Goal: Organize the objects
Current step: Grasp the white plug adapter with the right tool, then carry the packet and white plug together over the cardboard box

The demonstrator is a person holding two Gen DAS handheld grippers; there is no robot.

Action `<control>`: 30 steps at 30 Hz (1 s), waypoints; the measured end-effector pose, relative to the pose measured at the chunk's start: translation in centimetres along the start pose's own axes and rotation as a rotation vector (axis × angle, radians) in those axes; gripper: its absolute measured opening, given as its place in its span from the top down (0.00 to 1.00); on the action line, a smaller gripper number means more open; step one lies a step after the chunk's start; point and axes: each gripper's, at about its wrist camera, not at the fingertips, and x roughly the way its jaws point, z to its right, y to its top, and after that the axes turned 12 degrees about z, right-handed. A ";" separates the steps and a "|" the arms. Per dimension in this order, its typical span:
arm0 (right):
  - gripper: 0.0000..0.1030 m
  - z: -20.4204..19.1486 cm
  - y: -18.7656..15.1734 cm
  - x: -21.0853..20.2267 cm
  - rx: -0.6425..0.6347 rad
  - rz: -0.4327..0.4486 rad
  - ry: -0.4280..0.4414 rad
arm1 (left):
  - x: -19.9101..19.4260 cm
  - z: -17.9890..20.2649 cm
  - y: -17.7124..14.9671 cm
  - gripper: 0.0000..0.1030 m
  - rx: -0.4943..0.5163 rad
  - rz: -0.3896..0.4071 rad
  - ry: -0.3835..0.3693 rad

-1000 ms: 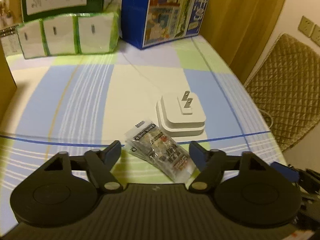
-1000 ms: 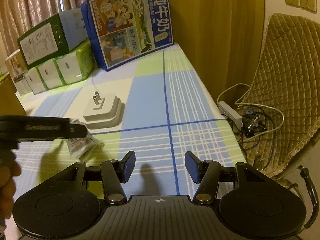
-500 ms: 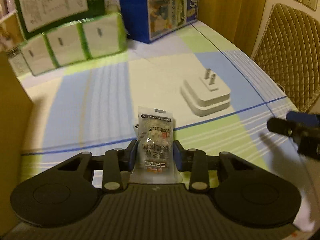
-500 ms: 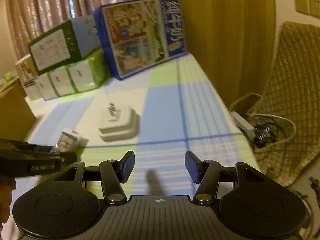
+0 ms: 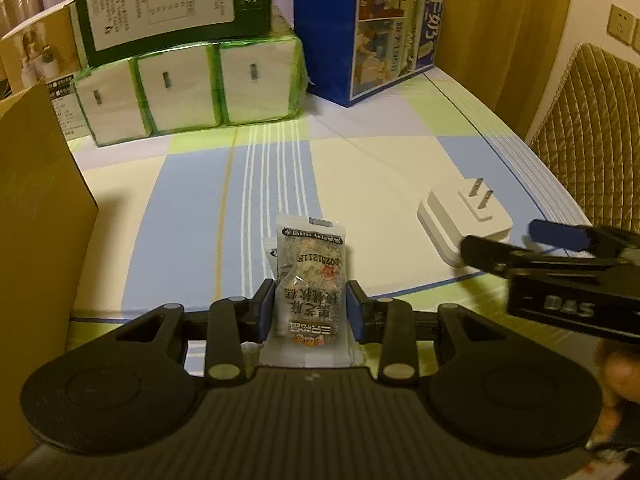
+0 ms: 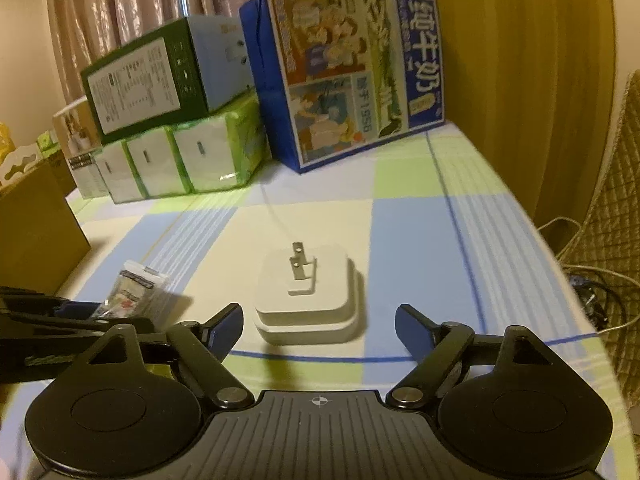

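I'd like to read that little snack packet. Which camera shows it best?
The left wrist view: the snack packet stands upright and centred, clamped in the left gripper, its printed face legible. In the right wrist view the packet is small, blurred and partly hidden behind the left gripper.

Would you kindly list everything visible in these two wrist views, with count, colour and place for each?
snack packet: one, clear with dark print, between the left gripper's fingers
plug adapter: one, white, prongs up, on the tablecloth ahead of the right gripper
milk carton box: one, blue, far end of the table
tissue pack: one, green and white, left of the blue box
green box: one, dark green, on top of the tissue pack
cardboard box: one, brown, left edge
tablecloth: one, blue, green and cream check
quilted chair: one, tan, right of the table
left gripper: black, shut on the packet
right gripper: black, open
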 end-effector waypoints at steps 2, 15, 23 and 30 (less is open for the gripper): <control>0.22 -0.3 -0.1 1.0 -0.013 -0.005 -0.007 | 0.1 -0.3 -0.1 0.69 -0.008 0.000 0.001; 0.40 -1.8 -0.4 2.1 -0.105 -0.003 -0.054 | 0.5 -0.8 -0.5 0.69 -0.005 0.005 -0.007; 0.40 -2.1 -0.3 -1.2 -0.069 -0.050 -0.056 | -2.6 -0.3 -1.1 0.69 -0.010 0.014 -0.019; 0.40 -3.5 0.2 -7.3 -0.017 -0.037 -0.068 | -7.9 0.9 -2.0 0.69 -0.025 0.032 -0.020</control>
